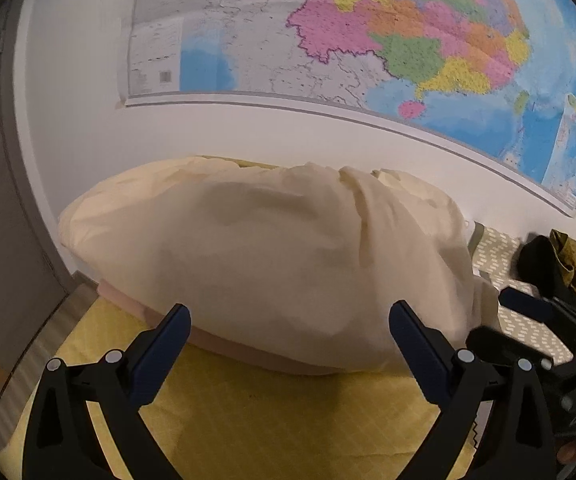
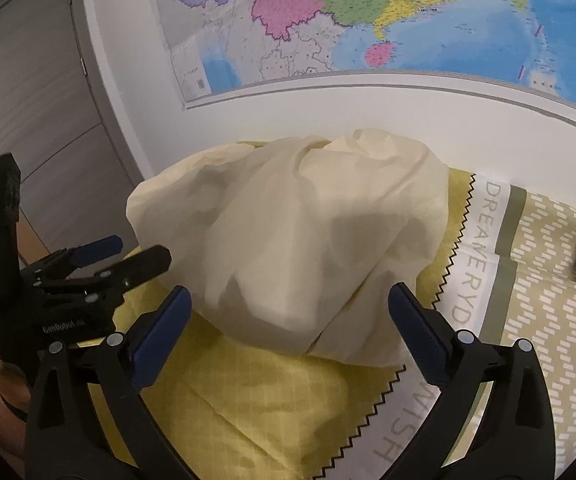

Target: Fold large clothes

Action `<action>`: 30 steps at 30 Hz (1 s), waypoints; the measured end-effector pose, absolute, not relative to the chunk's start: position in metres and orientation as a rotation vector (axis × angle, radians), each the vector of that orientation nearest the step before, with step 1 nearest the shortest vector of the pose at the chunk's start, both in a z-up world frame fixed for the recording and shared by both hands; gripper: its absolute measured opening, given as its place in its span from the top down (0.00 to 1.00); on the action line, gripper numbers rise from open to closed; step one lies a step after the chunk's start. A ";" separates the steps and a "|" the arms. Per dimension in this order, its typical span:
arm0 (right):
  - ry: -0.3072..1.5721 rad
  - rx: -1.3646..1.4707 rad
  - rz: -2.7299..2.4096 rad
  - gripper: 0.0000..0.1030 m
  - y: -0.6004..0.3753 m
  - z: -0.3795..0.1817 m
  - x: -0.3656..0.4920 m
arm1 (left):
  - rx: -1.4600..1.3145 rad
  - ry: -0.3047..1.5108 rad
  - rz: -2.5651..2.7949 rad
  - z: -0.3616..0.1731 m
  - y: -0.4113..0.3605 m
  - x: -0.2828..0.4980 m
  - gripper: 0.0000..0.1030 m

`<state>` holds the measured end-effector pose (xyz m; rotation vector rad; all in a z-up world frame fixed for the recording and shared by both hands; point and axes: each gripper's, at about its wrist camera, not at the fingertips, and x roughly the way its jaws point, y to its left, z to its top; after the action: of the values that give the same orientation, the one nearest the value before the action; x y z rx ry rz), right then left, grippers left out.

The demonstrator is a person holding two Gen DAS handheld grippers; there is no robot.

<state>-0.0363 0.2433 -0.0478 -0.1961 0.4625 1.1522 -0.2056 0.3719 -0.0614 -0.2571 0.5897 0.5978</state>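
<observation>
A large cream garment (image 1: 272,256) lies in a loose, puffed heap on a yellow checked sheet (image 1: 272,412), close to the wall. My left gripper (image 1: 289,316) is open just in front of the heap's near edge, and its blue pads (image 1: 176,320) hold nothing. In the right wrist view the same cream garment (image 2: 307,240) fills the middle. My right gripper (image 2: 289,298) is open before it, with no cloth pinched. Each gripper shows in the other's view: the right gripper (image 1: 503,318) at the right edge, the left gripper (image 2: 132,252) at the left.
A big coloured map (image 1: 367,40) hangs on the white wall behind. A grey door (image 2: 40,120) stands at the left. Patterned bedding with printed letters (image 2: 535,280) lies to the right, with a dark and olive clothes pile (image 1: 567,268) on it. A pink layer (image 1: 248,348) shows under the heap.
</observation>
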 end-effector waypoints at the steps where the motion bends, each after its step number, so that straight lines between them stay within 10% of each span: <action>1: 0.454 -0.201 1.149 0.06 0.242 -0.049 -0.038 | -0.239 0.581 0.615 -0.061 0.368 -0.207 0.07; 30: 0.401 -0.212 1.149 0.06 0.206 -0.054 -0.084 | -0.255 0.582 0.661 -0.065 0.332 -0.244 0.07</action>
<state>-0.0839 0.2057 -0.0539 -0.2124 0.4010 1.1493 -0.2443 0.3324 -0.0648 -0.2546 0.5815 0.6608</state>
